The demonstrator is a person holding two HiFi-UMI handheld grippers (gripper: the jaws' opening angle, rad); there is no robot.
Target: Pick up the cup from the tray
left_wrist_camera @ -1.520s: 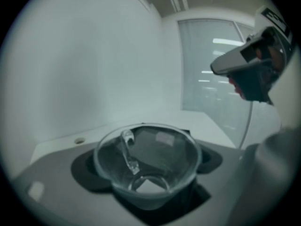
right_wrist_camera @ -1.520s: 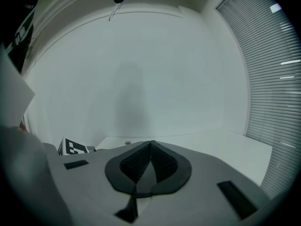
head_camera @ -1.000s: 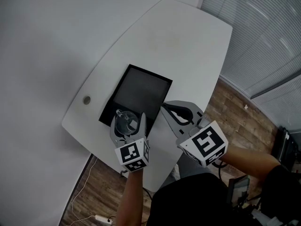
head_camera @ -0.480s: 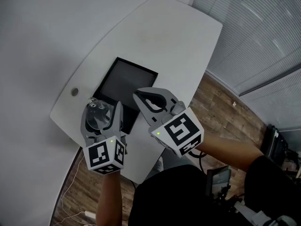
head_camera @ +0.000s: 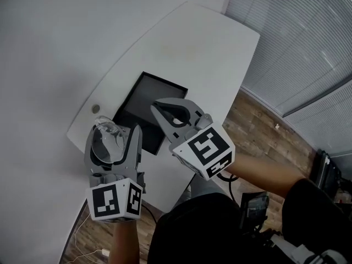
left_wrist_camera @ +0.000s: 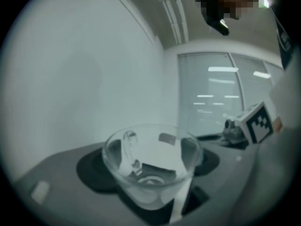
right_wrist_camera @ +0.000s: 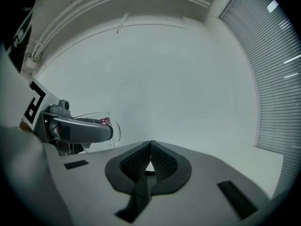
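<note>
A clear glass cup [head_camera: 108,142] with a handle sits upright between the jaws of my left gripper [head_camera: 113,136], which is shut on its sides. It hangs in the air off the table's near left edge, clear of the black tray [head_camera: 144,97]. The left gripper view looks down into the cup [left_wrist_camera: 150,166], held across its bowl. My right gripper [head_camera: 158,105] hovers over the tray's near right part with its jaws together and nothing between them. From the right gripper view, the ribbed pads of that gripper [right_wrist_camera: 149,161] meet, and the cup [right_wrist_camera: 104,122] shows at the left behind a left finger [right_wrist_camera: 82,129].
The tray lies on a white rounded table [head_camera: 203,54], which has a small round cable port [head_camera: 96,109] near its left edge. Wood floor [head_camera: 258,120] and window blinds [head_camera: 308,43] are to the right. A white cable [head_camera: 91,252] runs on the floor below.
My left gripper has carried the cup up off the tray's near corner and out to the left, toward me. The right gripper has shifted left over the tray.
</note>
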